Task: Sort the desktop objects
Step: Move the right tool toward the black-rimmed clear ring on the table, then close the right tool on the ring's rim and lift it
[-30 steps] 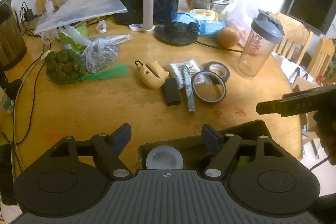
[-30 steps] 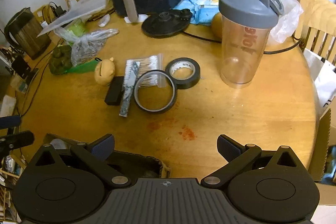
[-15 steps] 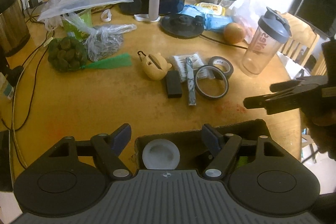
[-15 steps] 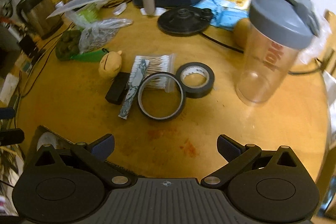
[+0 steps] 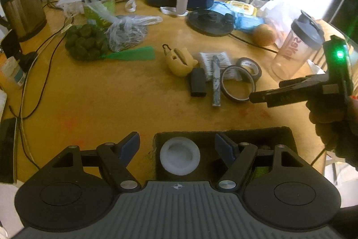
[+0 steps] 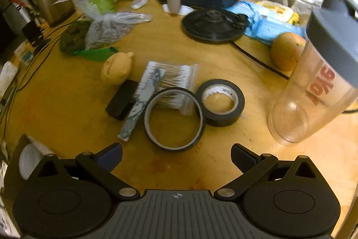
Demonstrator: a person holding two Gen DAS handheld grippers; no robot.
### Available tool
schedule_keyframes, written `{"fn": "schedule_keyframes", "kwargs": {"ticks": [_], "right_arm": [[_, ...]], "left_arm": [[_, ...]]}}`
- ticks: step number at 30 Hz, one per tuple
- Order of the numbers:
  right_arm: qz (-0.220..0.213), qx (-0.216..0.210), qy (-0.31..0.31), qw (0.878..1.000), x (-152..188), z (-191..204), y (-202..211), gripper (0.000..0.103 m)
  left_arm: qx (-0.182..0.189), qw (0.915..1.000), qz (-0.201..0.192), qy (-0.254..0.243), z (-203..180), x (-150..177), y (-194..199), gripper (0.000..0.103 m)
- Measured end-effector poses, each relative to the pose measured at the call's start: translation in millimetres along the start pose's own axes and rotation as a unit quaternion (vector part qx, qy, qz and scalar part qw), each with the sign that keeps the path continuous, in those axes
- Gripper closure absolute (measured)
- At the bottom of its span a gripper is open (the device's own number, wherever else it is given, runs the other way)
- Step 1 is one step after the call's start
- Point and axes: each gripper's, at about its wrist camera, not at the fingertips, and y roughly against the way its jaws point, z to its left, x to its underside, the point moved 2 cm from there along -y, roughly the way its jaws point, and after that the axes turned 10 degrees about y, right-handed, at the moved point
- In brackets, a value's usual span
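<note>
Presently the right gripper point(image 6: 176, 155), jaws apart and empty, faces the thin black tape ring point(image 6: 174, 118) at twelve o'clock, evidently for pickup; left gripper point(image 5: 176, 145) waits apart over the dark box point(image 5: 288, 133)

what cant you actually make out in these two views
- Storage box contents right of the white lid: left wrist view, hidden by the left gripper.
- Shaker bottle lid: right wrist view, blurred, cut by the edge.
- Tape roll label: too small.

We see a round wooden table point(image 6: 223, 162) carrying two tape rolls point(image 6: 220, 102), cotton swabs point(image 6: 172, 77), a shaker bottle point(image 6: 313, 93) (empty) and a dark box point(image 5: 288, 138)
</note>
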Motion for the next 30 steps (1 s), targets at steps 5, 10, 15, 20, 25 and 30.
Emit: {"fn": "schedule_keyframes", "kwargs": {"ticks": [5,10,15,20,25,30], "right_arm": [[0.013,0.006,-0.07,0.997,1,-15,-20,0.013],[0.019,0.021,-0.099,0.995,-1,-18,-34,0.028],[0.038,0.015,-0.111,0.993,-1,-16,-48,0.071],[0.038,0.015,-0.089,0.995,-2,-16,-48,0.091],[0.042,0.02,-0.023,0.999,0,-24,-40,0.094],[0.066,0.028,0.03,0.997,7,-46,-36,0.094]], "left_arm": [[-0.005,0.9999,-0.001,0.009,1,1,1,0.03],[-0.013,0.9998,-0.001,0.017,4,2,3,0.03],[-0.02,0.9995,-0.001,0.024,6,0,2,0.03],[-0.019,0.9995,-0.001,0.023,3,-1,2,0.03],[-0.016,0.9996,-0.002,0.023,3,-2,1,0.03],[-0.013,0.9997,-0.003,0.02,1,-4,0,0.03]]}}
